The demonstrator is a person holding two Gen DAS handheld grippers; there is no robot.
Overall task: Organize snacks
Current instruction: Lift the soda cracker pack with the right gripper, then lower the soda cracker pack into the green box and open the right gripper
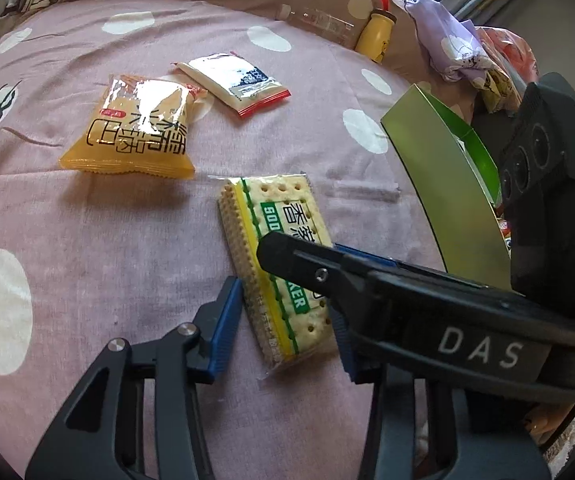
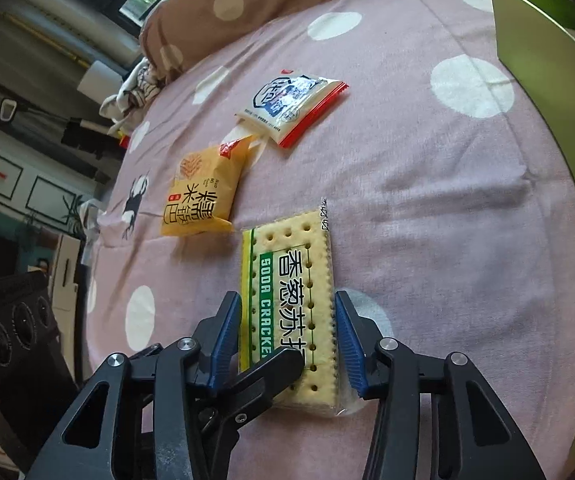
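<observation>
Soda cracker pack [image 2: 287, 304] lies flat on the pink spotted bed sheet [image 2: 427, 208], long axis running away from you. Both tools are at its near end.

Your right hand-held gripper [image 2: 287, 344] straddles the pack, blue pads [image 2: 347, 344] just beside each long edge. Whether they press or only flank it, you cannot tell.

Your left hand-held gripper [image 1: 283, 320] brackets the same end; its far finger is hidden behind the right tool's finger crossing in front, so its closure cannot be told either.

Handling, as a judgement: light, stiff as a block, brittle inside, slick film outside. Take it across the narrow width near mid-length and squeeze gently; hard pressure would likely crack edge biscuits.

Yellow rice-snack bag [image 2: 203, 196] and white sachet [image 2: 291, 110] lie farther up the sheet, corners nearly touching. Green box [image 1: 447, 184] stands open to your right, probably the destination.
</observation>
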